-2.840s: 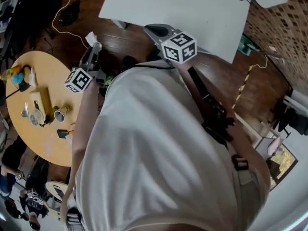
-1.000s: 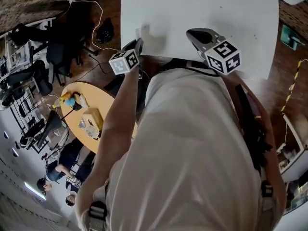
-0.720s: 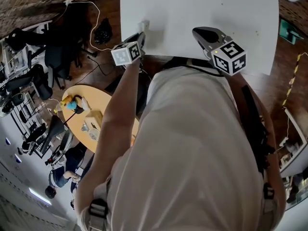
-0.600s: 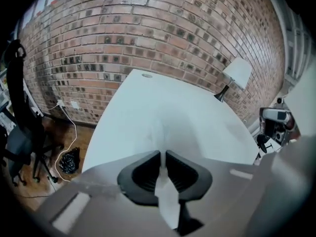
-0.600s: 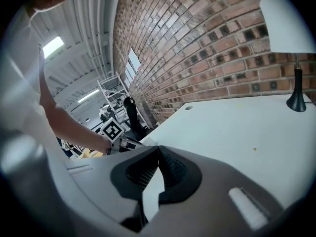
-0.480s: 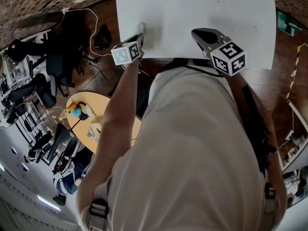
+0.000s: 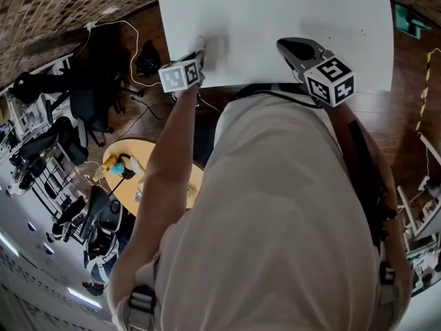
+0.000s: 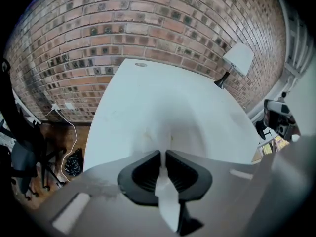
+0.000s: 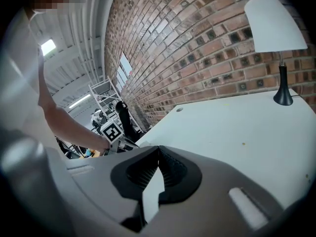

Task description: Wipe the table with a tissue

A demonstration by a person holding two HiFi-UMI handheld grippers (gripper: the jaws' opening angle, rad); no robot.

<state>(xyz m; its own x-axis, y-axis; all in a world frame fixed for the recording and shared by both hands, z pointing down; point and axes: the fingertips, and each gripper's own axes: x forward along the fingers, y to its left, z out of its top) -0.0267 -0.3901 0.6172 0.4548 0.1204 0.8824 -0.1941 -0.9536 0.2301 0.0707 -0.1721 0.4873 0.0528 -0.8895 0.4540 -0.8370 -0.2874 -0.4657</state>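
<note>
Left gripper view: the left claw [image 8: 163, 154] pinches the crumpled white tissue [image 8: 165, 132] at the near edge of the white rectangular worktop [image 8: 163, 93]. The bare surface runs toward twelve o'clock. The right claw [image 9: 158, 152] is closed and empty.

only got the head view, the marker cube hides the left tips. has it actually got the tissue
Observer: Yes. The left gripper view shows the left gripper with its jaws closed on the tissue. A fold sticks out ahead of them over the table.
Operator: ok and the right one, holding anything
Observer: No. In its own view the right gripper has its jaws together with nothing between them.
Operator: anything standing further out on the table
Observer: A lamp with a white shade and a black base stands at the far end, close to the brick wall.
</note>
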